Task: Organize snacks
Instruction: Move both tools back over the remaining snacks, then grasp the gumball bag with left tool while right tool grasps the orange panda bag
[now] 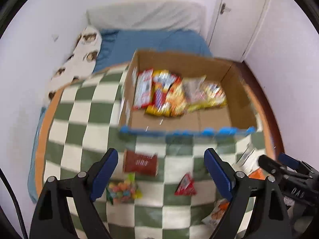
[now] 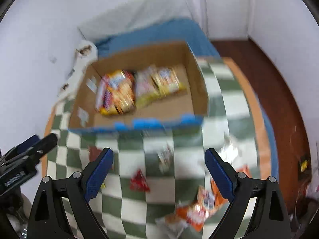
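Both grippers hang empty above the checkered blanket (image 1: 83, 107): left gripper (image 1: 161, 172) and right gripper (image 2: 159, 171) each stand with jaws wide, nothing between them. The cardboard box (image 1: 237, 91) lies open-topped on the blanket, evidently as the collecting bin; several packets (image 1: 171, 93) are already bunched at its far side. Loose snacks lie short of the box. The left view alone shows a brown packet (image 1: 140, 162) and a candy bag (image 1: 124, 191); the right view alone shows the orange packets (image 2: 199, 209) clearly. Both show a red triangular packet (image 1: 185, 186).
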Available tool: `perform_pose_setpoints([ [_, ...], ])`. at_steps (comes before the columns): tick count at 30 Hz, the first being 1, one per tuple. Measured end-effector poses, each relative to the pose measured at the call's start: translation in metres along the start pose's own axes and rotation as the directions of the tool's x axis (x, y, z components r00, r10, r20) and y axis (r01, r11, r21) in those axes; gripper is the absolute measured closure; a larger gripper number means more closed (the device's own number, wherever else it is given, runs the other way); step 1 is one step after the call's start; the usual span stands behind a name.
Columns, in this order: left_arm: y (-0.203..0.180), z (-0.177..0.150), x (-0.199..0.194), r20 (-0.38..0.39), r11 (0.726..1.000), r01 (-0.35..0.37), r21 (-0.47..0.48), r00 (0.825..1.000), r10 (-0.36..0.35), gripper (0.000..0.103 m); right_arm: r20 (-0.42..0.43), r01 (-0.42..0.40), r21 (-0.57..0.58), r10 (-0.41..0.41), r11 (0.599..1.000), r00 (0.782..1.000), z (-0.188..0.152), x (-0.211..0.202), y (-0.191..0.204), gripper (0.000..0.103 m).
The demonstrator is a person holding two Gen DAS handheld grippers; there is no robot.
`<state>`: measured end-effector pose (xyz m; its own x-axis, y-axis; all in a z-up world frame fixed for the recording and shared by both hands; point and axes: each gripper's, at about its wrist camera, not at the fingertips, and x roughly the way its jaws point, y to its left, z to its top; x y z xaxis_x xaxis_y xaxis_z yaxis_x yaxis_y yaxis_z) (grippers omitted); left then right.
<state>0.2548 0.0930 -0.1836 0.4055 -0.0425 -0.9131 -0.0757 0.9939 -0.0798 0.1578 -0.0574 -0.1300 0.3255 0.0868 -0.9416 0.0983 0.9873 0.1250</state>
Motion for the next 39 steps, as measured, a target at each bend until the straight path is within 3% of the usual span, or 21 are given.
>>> perform_pose_setpoints([
  [4,0.019,-0.036,0.037,-0.13,0.998,-0.032,-0.056,0.991,0.024,0.015,-0.131,0.025,0.146,-0.006,0.989,0.991,-0.039,0.036,-0.044,0.008],
  [8,0.035,-0.066,0.068,-0.233,0.991,-0.062,-0.118,0.972,0.033,0.015,-0.256,0.083,0.285,-0.008,0.955,0.967,-0.084,0.077,-0.087,0.008],
  [15,0.074,-0.102,0.106,-0.366,0.963,-0.067,-0.259,0.93,-0.034,0.015,-0.383,0.146,0.449,0.042,0.882,0.923,-0.128,0.134,-0.127,0.01],
  [18,0.093,-0.108,0.112,-0.383,0.945,-0.068,-0.321,0.921,-0.064,0.015,-0.395,0.177,0.481,0.032,0.858,0.918,-0.137,0.148,-0.134,0.031],
  [21,0.107,-0.108,0.114,-0.375,0.938,-0.083,-0.337,0.925,-0.053,0.015,-0.358,0.163,0.441,0.006,0.882,0.934,-0.135,0.147,-0.124,0.042],
  [23,0.112,-0.107,0.121,-0.391,0.939,-0.086,-0.334,0.919,-0.055,0.015,-0.345,0.133,0.379,0.007,0.916,0.939,-0.129,0.146,-0.109,0.052],
  [25,0.112,-0.103,0.131,-0.396,0.945,-0.072,-0.318,0.916,-0.064,0.015,-0.334,0.104,0.314,0.007,0.944,0.943,-0.123,0.147,-0.093,0.053],
  [27,0.105,-0.098,0.142,-0.4,0.968,-0.045,-0.245,0.914,-0.059,0.015,-0.321,0.091,0.213,-0.019,0.973,0.947,-0.115,0.148,-0.072,0.053],
  [29,0.088,-0.094,0.15,-0.407,0.995,-0.013,-0.097,0.913,-0.027,0.015,-0.338,0.059,0.12,-0.015,0.991,0.941,-0.11,0.154,-0.051,0.053],
  [31,0.068,-0.096,0.157,-0.418,0.996,-0.005,0.089,0.907,0.042,0.015,-0.371,0.027,0.069,0.0,0.997,0.928,-0.108,0.161,-0.038,0.053],
  [33,0.048,-0.103,0.163,-0.41,0.958,0.001,0.286,0.904,0.122,0.015,-0.387,0.014,0.029,-0.002,0.999,0.922,-0.105,0.166,-0.028,0.053],
  [34,0.039,-0.109,0.165,-0.389,0.923,-0.006,0.385,0.906,0.168,0.015,-0.391,0.016,0.001,-0.014,1.0,0.92,-0.105,0.167,-0.024,0.053],
  [36,0.023,-0.122,0.172,-0.333,0.825,-0.033,0.564,0.905,0.264,0.015,-0.399,0.018,-0.039,-0.032,0.999,0.916,-0.104,0.17,-0.016,0.053],
  [37,0.018,-0.129,0.178,-0.309,0.774,-0.042,0.631,0.902,0.301,0.015,-0.404,0.017,-0.045,-0.034,0.999,0.914,-0.103,0.171,-0.013,0.053],
  [38,0.014,-0.132,0.184,-0.296,0.744,-0.053,0.666,0.897,0.328,0.016,-0.409,0.016,-0.054,-0.037,0.998,0.912,-0.103,0.173,-0.011,0.053],
  [39,0.014,-0.133,0.189,-0.301,0.743,-0.05,0.667,0.895,0.33,0.02,-0.411,0.018,-0.061,-0.041,0.998,0.911,-0.101,0.175,-0.007,0.053],
])
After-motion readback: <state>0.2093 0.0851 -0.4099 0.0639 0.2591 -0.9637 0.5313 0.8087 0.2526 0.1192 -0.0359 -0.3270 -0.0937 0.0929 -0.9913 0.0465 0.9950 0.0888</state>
